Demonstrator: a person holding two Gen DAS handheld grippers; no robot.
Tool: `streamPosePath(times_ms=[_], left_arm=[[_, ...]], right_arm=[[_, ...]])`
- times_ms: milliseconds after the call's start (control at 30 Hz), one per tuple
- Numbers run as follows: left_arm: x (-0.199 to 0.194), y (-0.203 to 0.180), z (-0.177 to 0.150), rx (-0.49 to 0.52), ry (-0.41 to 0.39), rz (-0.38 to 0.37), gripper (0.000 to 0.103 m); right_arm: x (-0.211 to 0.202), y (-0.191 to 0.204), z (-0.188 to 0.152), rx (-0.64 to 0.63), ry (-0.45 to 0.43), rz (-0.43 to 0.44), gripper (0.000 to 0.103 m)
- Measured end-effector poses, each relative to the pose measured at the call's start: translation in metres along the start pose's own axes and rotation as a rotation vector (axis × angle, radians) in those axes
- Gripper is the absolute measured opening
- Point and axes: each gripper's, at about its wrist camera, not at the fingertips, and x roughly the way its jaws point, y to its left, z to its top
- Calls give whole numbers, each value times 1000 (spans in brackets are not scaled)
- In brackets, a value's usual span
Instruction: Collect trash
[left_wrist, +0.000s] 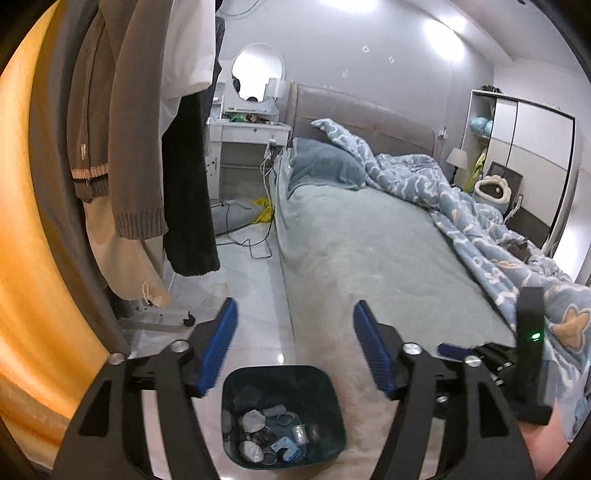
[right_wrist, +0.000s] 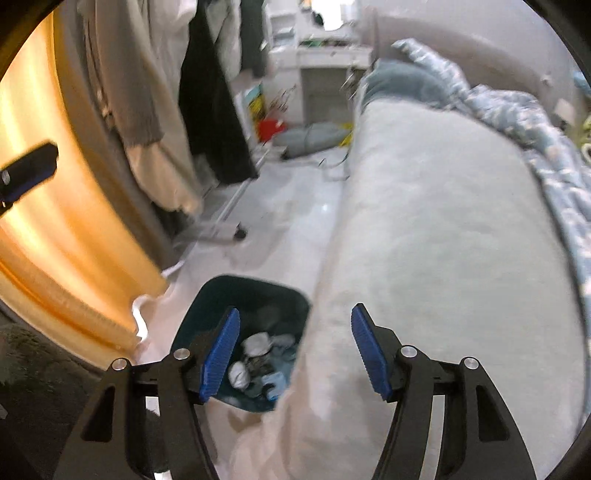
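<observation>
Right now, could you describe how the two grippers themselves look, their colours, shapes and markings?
Both look alike. The left gripper has black angular arms with triangular cut-outs, round silver pivot bolts, and two blue ribbed finger pads. The right gripper has the same black frame, silver bolts and blue ribbed pads. In the left view, the other gripper's black body carries a small green light. No cables or sleeves are visible.

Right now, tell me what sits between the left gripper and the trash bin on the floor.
Nothing visible does. The left gripper is open and empty, and the trash bin stands below it by the bed, its mouth uncovered, with trash inside.
</observation>
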Motion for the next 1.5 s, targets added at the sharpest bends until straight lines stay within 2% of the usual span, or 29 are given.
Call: streamPosePath(times_ms=[100,133,233,400,467,567,633,767,800,900,1033,1133,1300,1500], left_arm=[[-13,-12,-3,24,-20,5,87],[-19,-16,-5,39,-25,9,91],[-32,-25,-9,76,-22,17,96],[-55,-31,-16,98,-56,67,99],[-62,-32,-19,103,-80,59,100],[-69,-36,-28,128,-91,59,100],[-71,-38,-37,144,-91,90,100],[-70,-38,-54,125,-86,95,100],[-71,-38,-54,115,-93,95,100],[-76,-42,-54,121,-114,90,100],[-69,-46,-60,124,-66,85,100],[-69,-48,-61,135,-58,82,100],[-66,-50,-65,152,-25,61,100],[-65,-50,-66,159,-22,63,100]], right_arm=[[-40,-14,-2,11,-88,-49,76],[-49,-18,-3,15,-111,-60,82],[-96,-33,-14,22,-201,-112,88],[-152,-49,-41,40,-290,-184,95],[-172,-53,-52,60,-321,-229,97],[-202,-58,-72,85,-365,-244,100],[-211,-63,-82,90,-383,-253,100],[-219,-75,-105,118,-408,-240,100],[-215,-79,-107,124,-390,-230,100],[-219,-86,-108,137,-380,-210,100],[-229,-87,-114,147,-434,-199,100],[-229,-84,-116,145,-442,-189,100],[-226,-79,-113,121,-422,-187,100],[-222,-73,-111,109,-394,-193,100]])
